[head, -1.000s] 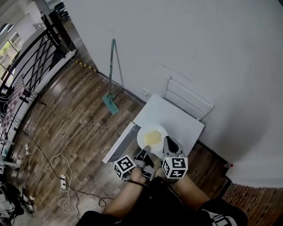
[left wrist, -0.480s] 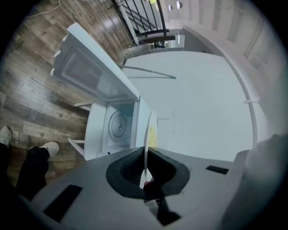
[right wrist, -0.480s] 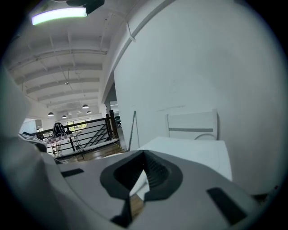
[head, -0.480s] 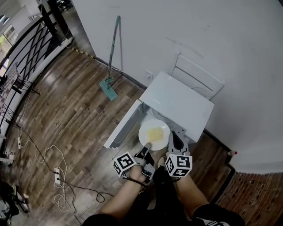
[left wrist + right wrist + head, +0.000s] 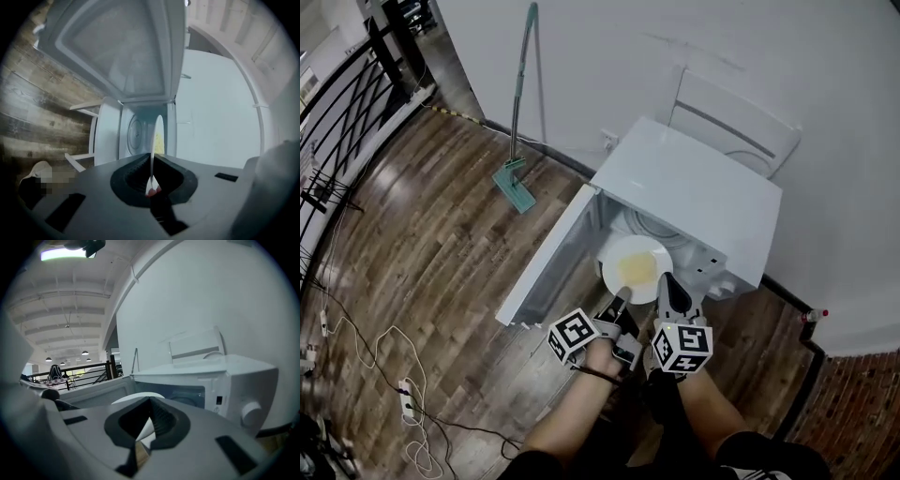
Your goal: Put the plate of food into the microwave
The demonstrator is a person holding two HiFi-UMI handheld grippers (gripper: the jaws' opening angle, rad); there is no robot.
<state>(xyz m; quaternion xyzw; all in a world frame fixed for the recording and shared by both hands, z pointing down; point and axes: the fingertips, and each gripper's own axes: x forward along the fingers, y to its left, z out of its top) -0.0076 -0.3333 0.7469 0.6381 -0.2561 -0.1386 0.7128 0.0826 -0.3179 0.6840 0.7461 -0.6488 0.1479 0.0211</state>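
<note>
A white plate (image 5: 636, 269) with yellow food on it hangs level at the open mouth of the white microwave (image 5: 694, 192), which stands on the wooden floor. My left gripper (image 5: 622, 296) is shut on the plate's near rim, and the plate (image 5: 158, 136) shows edge-on between its jaws. Beside it, my right gripper (image 5: 665, 282) is also shut on the near rim, and a piece of white rim (image 5: 146, 428) sits between its jaws. The microwave's door (image 5: 546, 269) is swung open to the left. Its round turntable (image 5: 135, 133) is visible inside the cavity.
A green mop (image 5: 517, 141) leans on the white wall left of the microwave. A white slatted frame (image 5: 739, 117) stands behind it. Cables and a power strip (image 5: 403, 398) lie on the floor at the left, near a black railing (image 5: 347, 103). The control knob (image 5: 251, 414) is on the microwave's right.
Both grippers have carried the plate forward, from in front of the microwave up to its open cavity. The microwave now looks nearer and larger in the head view.
</note>
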